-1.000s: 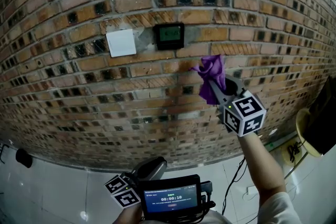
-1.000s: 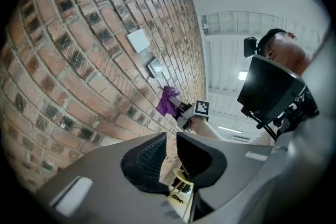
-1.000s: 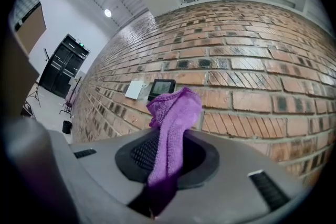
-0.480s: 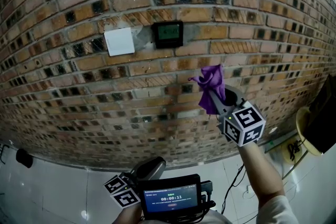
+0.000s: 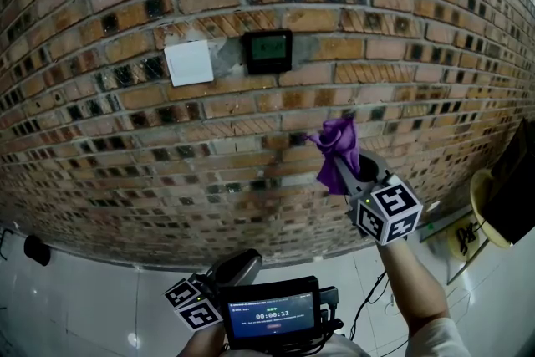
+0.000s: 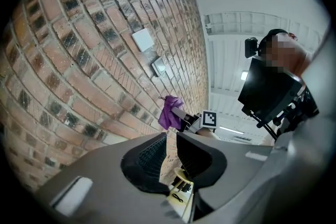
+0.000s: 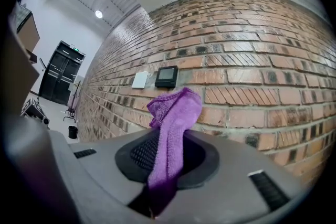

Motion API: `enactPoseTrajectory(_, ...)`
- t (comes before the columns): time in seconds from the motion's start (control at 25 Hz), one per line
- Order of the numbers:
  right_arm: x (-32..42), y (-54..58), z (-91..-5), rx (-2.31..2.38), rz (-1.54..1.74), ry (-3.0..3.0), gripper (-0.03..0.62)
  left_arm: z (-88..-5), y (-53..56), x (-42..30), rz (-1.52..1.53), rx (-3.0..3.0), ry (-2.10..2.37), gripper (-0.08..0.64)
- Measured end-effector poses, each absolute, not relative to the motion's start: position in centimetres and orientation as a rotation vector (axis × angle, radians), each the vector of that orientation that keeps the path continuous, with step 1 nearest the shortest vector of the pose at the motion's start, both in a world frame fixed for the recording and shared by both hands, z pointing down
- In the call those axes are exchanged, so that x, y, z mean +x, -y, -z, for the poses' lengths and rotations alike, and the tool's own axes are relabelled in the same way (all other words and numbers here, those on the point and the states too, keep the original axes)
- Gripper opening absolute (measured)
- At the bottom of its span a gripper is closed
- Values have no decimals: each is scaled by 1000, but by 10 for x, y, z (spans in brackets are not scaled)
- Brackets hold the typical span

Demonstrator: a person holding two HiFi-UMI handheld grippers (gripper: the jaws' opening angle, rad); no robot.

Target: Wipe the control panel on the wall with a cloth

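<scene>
The control panel [image 5: 267,51], a small black square with a greenish display, is set in the brick wall beside a white switch plate [image 5: 189,63]. My right gripper [image 5: 346,166] is shut on a purple cloth [image 5: 337,151], held up close to the wall, below and to the right of the panel and apart from it. In the right gripper view the cloth [image 7: 170,126] stands up from between the jaws, with the panel [image 7: 168,76] beyond it. My left gripper [image 5: 239,267] hangs low near the floor; its jaws [image 6: 171,150] are nearly together and hold nothing.
A timer screen [image 5: 272,318] sits at the bottom by the left gripper. A yellow round object [image 5: 481,209] and a dark object [image 5: 514,180] stand at the right. Cables [image 5: 368,301] lie on the white floor, and a small black item [image 5: 38,250] at the left.
My right gripper with the purple cloth has dropped lower along the wall, further below the panel. The left gripper has stayed put.
</scene>
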State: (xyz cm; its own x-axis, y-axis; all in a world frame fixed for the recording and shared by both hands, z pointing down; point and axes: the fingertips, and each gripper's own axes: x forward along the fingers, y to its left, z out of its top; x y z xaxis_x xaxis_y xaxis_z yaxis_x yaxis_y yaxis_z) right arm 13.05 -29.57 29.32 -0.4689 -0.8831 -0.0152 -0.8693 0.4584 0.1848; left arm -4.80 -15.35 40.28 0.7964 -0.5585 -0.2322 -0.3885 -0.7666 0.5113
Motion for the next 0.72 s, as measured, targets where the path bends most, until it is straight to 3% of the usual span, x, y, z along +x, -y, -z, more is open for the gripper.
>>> enactPoseTrajectory(0.72,132,269,-322,1594,143,2625,78,-407,155,-51,529,2526,708,49)
